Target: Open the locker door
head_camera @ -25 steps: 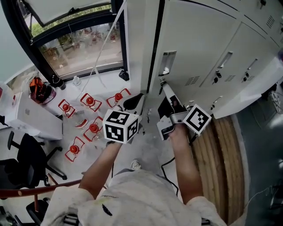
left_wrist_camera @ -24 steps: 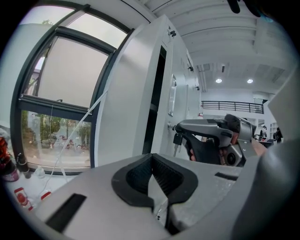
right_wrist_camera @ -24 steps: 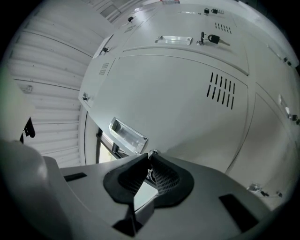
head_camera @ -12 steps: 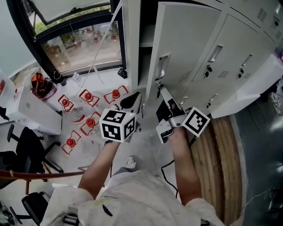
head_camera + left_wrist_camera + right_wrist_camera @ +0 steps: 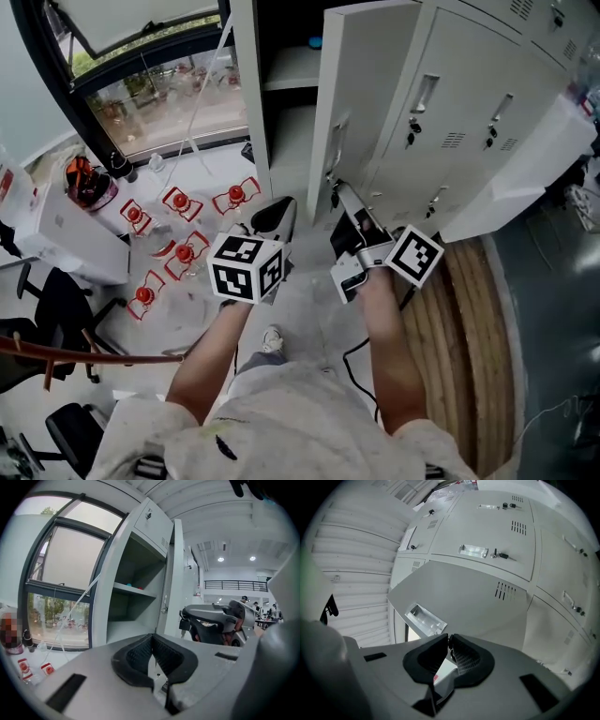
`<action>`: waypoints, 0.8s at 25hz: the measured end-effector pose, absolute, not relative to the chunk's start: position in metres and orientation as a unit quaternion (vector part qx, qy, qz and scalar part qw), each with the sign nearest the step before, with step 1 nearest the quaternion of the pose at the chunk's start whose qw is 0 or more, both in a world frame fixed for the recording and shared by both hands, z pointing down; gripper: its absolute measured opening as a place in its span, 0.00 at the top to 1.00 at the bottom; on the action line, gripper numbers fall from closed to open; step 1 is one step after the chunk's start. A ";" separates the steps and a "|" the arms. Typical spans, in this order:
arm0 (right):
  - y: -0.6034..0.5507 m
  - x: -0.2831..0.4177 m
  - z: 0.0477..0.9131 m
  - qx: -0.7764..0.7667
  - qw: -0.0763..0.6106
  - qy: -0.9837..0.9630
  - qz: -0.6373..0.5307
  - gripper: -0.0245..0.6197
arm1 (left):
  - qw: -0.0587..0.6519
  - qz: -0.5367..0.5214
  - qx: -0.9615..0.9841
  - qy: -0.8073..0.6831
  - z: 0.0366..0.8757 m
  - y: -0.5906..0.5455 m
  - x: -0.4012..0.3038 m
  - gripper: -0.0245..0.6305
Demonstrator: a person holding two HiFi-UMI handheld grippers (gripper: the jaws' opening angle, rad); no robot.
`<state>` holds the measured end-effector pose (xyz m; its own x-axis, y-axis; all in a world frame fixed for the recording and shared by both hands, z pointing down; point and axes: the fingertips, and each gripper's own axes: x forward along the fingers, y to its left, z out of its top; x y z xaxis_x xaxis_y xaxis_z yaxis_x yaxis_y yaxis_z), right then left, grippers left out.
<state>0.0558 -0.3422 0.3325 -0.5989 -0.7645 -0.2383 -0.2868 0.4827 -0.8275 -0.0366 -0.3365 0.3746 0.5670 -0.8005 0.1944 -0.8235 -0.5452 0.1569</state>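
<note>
The grey locker door (image 5: 361,103) stands swung partly out from its compartment (image 5: 286,122), whose shelf (image 5: 133,590) shows inside. My right gripper (image 5: 335,187) reaches to the door's lower free edge, just below the recessed handle (image 5: 337,141). In the right gripper view the jaws (image 5: 449,641) are pinched on a small dark key or lock tab on the door (image 5: 468,597), under the handle recess (image 5: 424,618). My left gripper (image 5: 278,217) hangs lower left of the door, in front of the open compartment. Its jaws (image 5: 152,639) are shut with nothing between them.
More closed lockers (image 5: 487,112) run to the right. Several red-and-white objects (image 5: 178,253) lie on the floor below a window (image 5: 159,84). A white box (image 5: 66,244) and a black office chair (image 5: 47,309) are at left. Wooden planks (image 5: 478,337) lie at right, a cable (image 5: 352,352) by the feet.
The locker door has swung further out, baring the compartment and shelf behind it. My right gripper stayed at the door's edge and came back with it. The left gripper barely moved.
</note>
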 end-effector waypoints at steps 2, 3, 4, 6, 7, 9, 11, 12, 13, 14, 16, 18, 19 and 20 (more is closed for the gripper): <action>-0.335 0.067 0.332 -0.330 0.309 0.803 -0.389 0.90 | 0.114 0.051 0.879 -0.460 0.374 -0.329 -0.026 0.95; -0.332 0.073 0.332 -0.332 0.311 0.802 -0.388 0.90 | 0.114 0.052 0.880 -0.458 0.375 -0.325 -0.020 0.95; -0.330 0.079 0.332 -0.333 0.312 0.801 -0.388 0.90 | 0.114 0.053 0.881 -0.457 0.375 -0.322 -0.015 0.95; -0.325 0.092 0.333 -0.336 0.313 0.799 -0.387 0.90 | 0.112 0.055 0.882 -0.454 0.376 -0.316 -0.003 0.95; -0.323 0.098 0.333 -0.338 0.314 0.799 -0.386 0.90 | 0.111 0.055 0.883 -0.453 0.375 -0.313 0.002 0.95; -0.319 0.112 0.333 -0.340 0.317 0.797 -0.385 0.90 | 0.109 0.056 0.884 -0.451 0.375 -0.308 0.013 0.95; -0.316 0.124 0.333 -0.341 0.322 0.795 -0.385 0.90 | 0.107 0.056 0.885 -0.449 0.374 -0.303 0.024 0.95; -0.314 0.130 0.333 -0.340 0.324 0.794 -0.386 0.90 | 0.107 0.057 0.885 -0.449 0.375 -0.301 0.028 0.95; -0.313 0.136 0.333 -0.341 0.326 0.793 -0.385 0.89 | 0.106 0.058 0.885 -0.449 0.375 -0.299 0.033 0.95; -0.312 0.142 0.333 -0.341 0.327 0.792 -0.385 0.89 | 0.106 0.059 0.885 -0.449 0.376 -0.296 0.036 0.95; -0.311 0.153 0.334 -0.342 0.330 0.790 -0.387 0.89 | 0.106 0.062 0.885 -0.449 0.377 -0.293 0.044 0.95; -0.310 0.164 0.334 -0.342 0.333 0.790 -0.386 0.89 | 0.104 0.063 0.885 -0.449 0.376 -0.290 0.051 0.95; -0.310 0.169 0.334 -0.343 0.334 0.789 -0.385 0.89 | 0.102 0.064 0.885 -0.450 0.375 -0.289 0.054 0.95; -0.310 0.175 0.334 -0.344 0.335 0.789 -0.385 0.89 | 0.101 0.064 0.885 -0.450 0.375 -0.288 0.057 0.95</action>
